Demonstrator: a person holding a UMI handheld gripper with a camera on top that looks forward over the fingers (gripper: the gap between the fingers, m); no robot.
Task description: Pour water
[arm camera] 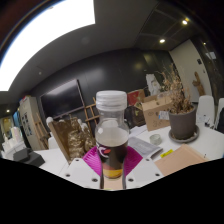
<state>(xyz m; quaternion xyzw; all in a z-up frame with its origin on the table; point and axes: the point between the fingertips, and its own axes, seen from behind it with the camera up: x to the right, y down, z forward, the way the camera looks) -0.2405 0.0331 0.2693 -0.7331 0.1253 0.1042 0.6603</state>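
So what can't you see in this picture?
Gripper view:
- Gripper: the fingertips are hidden by the bottle, so whether they press it can't be told.
- Bottle base: cut off at the bottom, so what it stands on is hidden.
- A cup to pour into: none can be made out on the table.
- Things beside the plant pot and the brown bags: too small to name.

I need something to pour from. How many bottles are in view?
1: a white-capped bottle stands between the gripper fingers. The cluttered table behind may hide others.
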